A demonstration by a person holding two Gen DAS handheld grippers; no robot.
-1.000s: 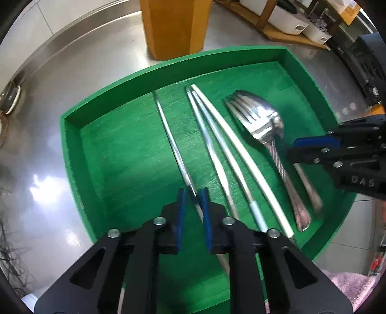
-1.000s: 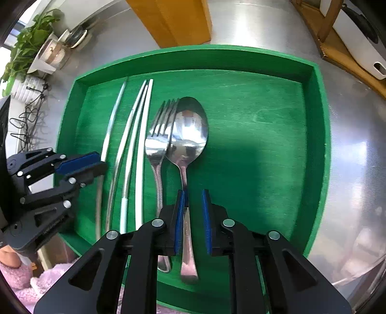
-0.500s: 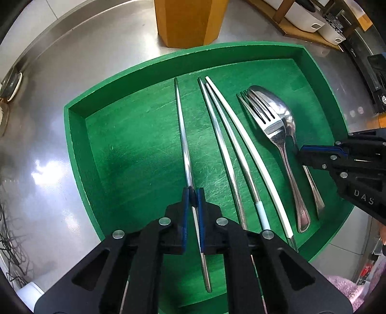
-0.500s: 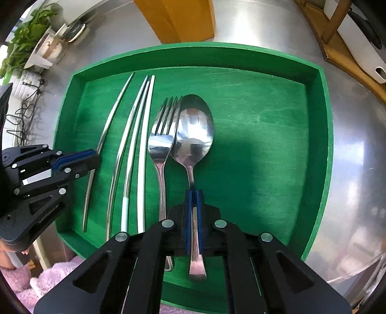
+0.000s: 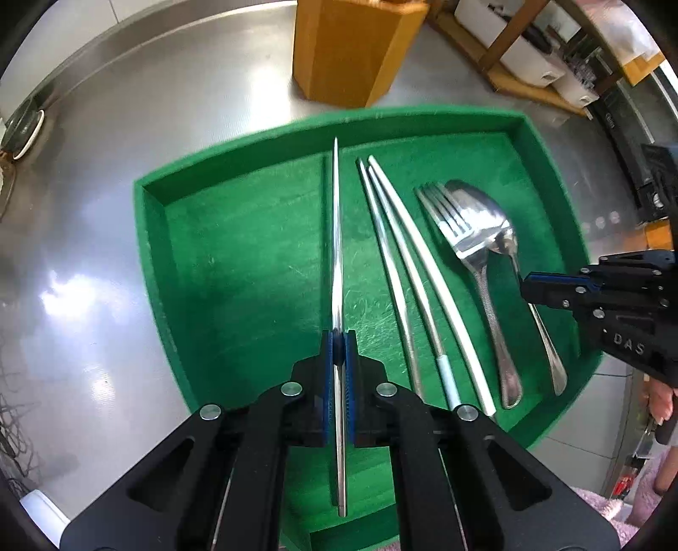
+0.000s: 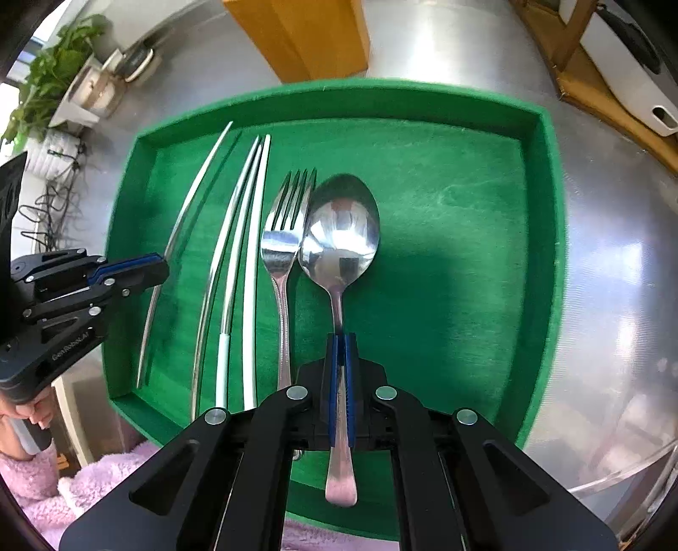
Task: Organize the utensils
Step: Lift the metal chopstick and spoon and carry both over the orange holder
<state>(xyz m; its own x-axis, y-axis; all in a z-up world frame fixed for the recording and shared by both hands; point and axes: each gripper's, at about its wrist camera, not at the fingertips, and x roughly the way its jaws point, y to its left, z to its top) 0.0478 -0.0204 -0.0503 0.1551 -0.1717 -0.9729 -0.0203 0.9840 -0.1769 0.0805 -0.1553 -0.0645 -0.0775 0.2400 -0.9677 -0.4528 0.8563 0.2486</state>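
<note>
A green tray (image 5: 152, 262) (image 6: 546, 254) on a steel counter holds the utensils. My left gripper (image 5: 338, 339) is shut on a steel chopstick (image 5: 337, 237) and holds it raised above the tray's left part; it shows in the right wrist view (image 6: 186, 212). Three more chopsticks (image 5: 402, 271) (image 6: 241, 237) lie side by side in the tray. A fork (image 5: 466, 254) (image 6: 279, 254) lies right of them. My right gripper (image 6: 341, 343) is shut on the handle of a spoon (image 6: 339, 237) (image 5: 504, 237) beside the fork.
A wooden knife block (image 5: 351, 51) (image 6: 305, 34) stands behind the tray. A wooden rack with white containers (image 5: 521, 55) is at the back right. A potted plant (image 6: 46, 80) and cables are at the left. A pink cloth (image 6: 84, 487) lies near the tray's front edge.
Both grippers closed, the left on the chopstick and the right on the spoon handle. Both utensils have lifted off the tray floor, and the chopstick has swung straight.
</note>
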